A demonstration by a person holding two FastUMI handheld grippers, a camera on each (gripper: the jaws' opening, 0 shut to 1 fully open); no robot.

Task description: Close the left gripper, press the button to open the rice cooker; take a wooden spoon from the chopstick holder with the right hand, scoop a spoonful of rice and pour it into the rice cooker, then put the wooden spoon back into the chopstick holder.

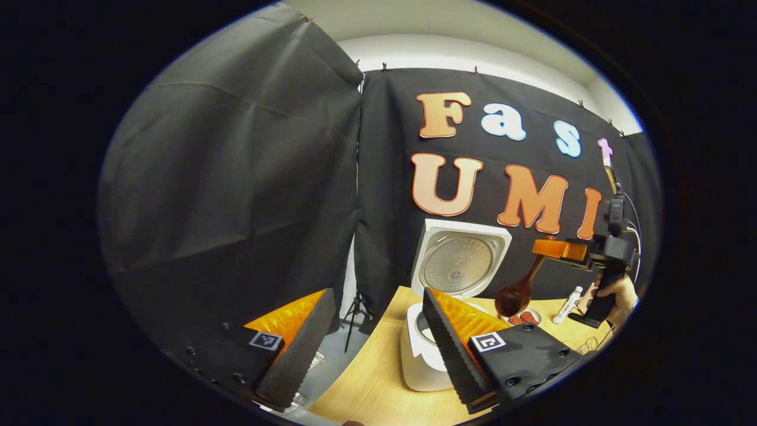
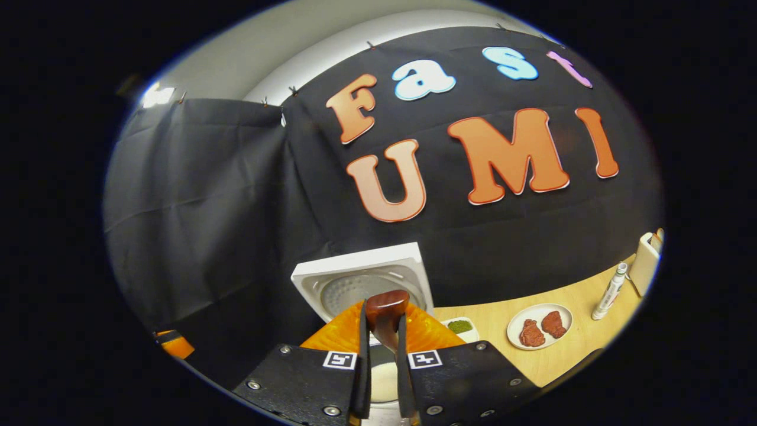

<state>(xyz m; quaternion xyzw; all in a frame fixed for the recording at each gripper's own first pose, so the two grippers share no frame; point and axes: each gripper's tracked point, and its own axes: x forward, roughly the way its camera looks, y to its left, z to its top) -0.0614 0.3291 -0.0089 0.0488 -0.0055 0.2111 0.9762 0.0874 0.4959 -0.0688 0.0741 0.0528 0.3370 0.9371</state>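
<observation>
- My right gripper (image 2: 383,361) sits low centre in the right gripper view, fingers nearly together and clamped on the spoon (image 2: 385,316) handle, which stands up between them.
- In the left gripper view the same spoon (image 1: 516,296) hangs bowl-down at right of centre, just above the plate (image 1: 523,318). I cannot tell whether it carries rice.
- The cooker (image 1: 423,349) sits lower centre with its lid (image 1: 460,260) up, so I judge the button step done.
- My left gripper (image 1: 372,349) holds nothing, its fingers spread wide at the bottom of its view, the right finger overlapping the cooker body.
- Risk: the hold is at the handle's end, so a quick swing could let the spoon pivot in the pads and tip its load.
- Risk: the raised lid (image 2: 361,278) stands right behind the pot in the right gripper view; coming in high, I could knock it with the spoon.
- Risk: the left gripper looks near the pot, so the two could collide over it.
- Risk: the plate (image 2: 539,325) with two reddish pieces and the bottle (image 2: 610,291) lie lower right; a low sweep could catch them.
- I cannot make out the holder, so the return is a blind spot.
</observation>
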